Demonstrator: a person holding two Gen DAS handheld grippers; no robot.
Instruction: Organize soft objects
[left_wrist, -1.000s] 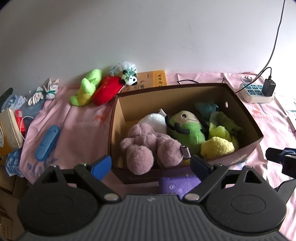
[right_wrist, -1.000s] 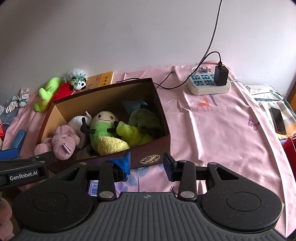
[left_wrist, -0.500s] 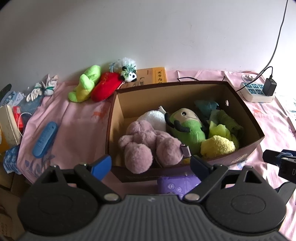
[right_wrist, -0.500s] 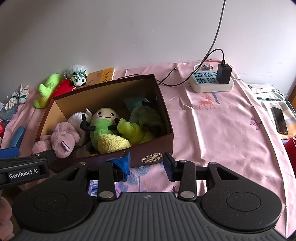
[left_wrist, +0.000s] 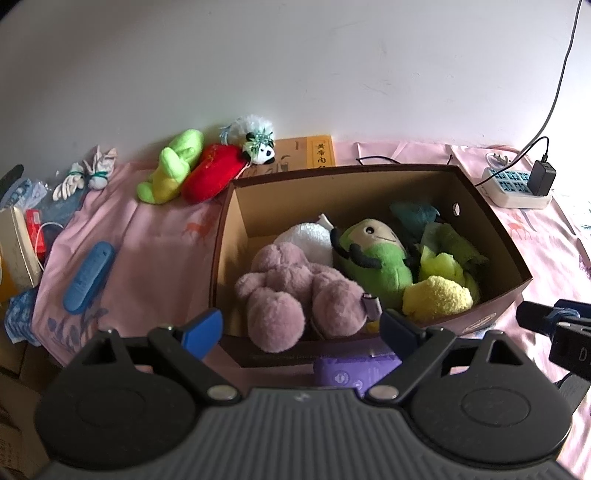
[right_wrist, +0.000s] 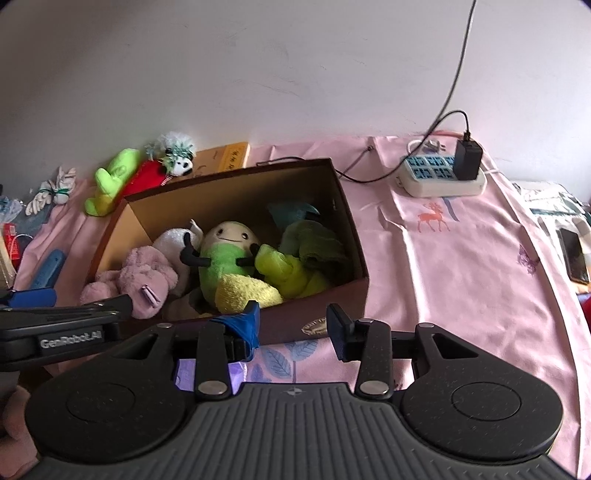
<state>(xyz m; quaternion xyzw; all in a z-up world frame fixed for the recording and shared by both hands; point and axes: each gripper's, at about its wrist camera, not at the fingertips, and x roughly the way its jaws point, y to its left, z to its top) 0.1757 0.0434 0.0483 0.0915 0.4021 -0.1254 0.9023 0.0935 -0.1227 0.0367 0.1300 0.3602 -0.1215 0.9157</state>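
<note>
Surface is covered by a pink cloth (right_wrist: 461, 258) printed with deer, leaves and a butterfly. A brown cardboard box (left_wrist: 491, 236) sits on it near the middle, open top. Behind the box's left corner, near the wall: a lime green plush (left_wrist: 170, 171), a red plush (left_wrist: 210, 173) touching it, a small panda plush (left_wrist: 260, 153) on the red one's end, and a yellow book (left_wrist: 314, 155) just beside. Left of the box lies a blue case (left_wrist: 88, 277); further back-left, white knotted gloves (left_wrist: 86, 175). Right rear: a white power strip (right_wrist: 439, 177) with a black charger (right_wrist: 467, 160) plugged in. A purple packet (left_wrist: 354, 369) lies against the box's front wall. A phone (right_wrist: 574, 254) lies at the far right edge.
</note>
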